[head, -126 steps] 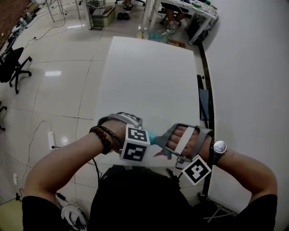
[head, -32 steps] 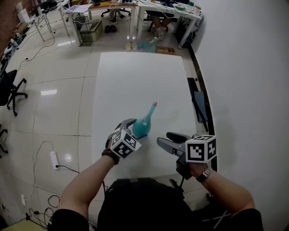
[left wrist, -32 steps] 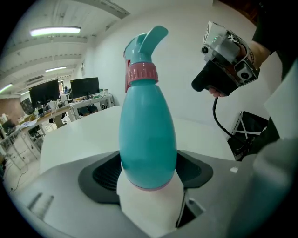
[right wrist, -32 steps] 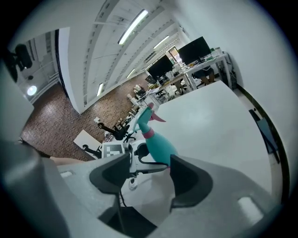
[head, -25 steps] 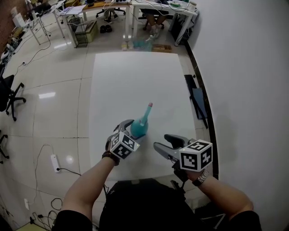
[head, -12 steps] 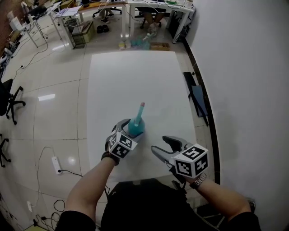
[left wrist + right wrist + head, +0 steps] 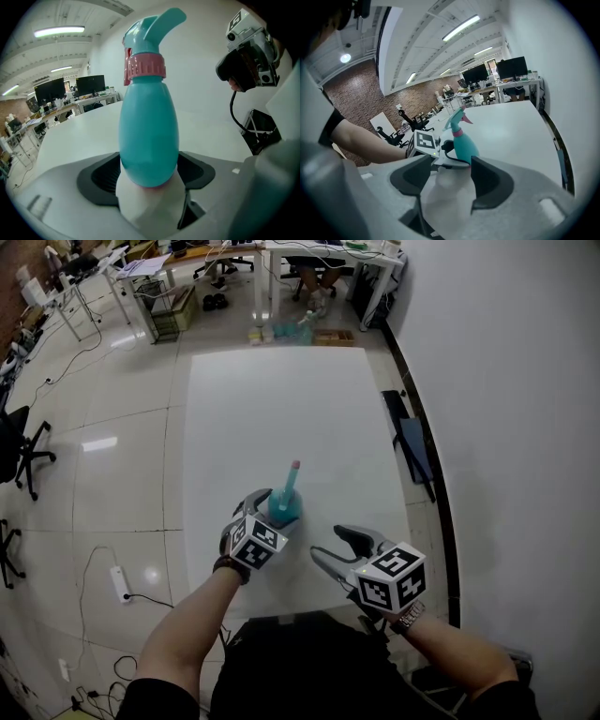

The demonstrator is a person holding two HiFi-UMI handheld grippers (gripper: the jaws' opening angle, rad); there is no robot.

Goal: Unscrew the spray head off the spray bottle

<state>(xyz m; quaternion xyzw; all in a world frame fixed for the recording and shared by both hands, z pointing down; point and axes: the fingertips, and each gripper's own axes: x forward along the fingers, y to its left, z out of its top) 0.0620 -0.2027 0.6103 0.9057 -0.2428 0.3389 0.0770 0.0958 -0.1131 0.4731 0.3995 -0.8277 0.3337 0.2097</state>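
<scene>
White table (image 7: pixel 281 399), and over its near end the teal bottle (image 7: pixel 149 131) is roughly upright, its belly pinched in the left gripper (image 7: pixel 148 172); the right gripper (image 7: pixel 449 177) hangs spread and empty, also over that end. Smooth, rounded plastic, probably light and slippery, so I'd grip the stiff head (image 7: pixel 154 23) at its ribbed pink collar (image 7: pixel 146 66).

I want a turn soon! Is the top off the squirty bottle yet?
Not yet. Done: the spray bottle stands upright on the white table. In hand: the left gripper clamps its teal body. Left to do: the spray head and its pink collar are on the neck. The right gripper is open, empty and apart from the bottle, so gripping and twisting the head is not yet begun.
</scene>
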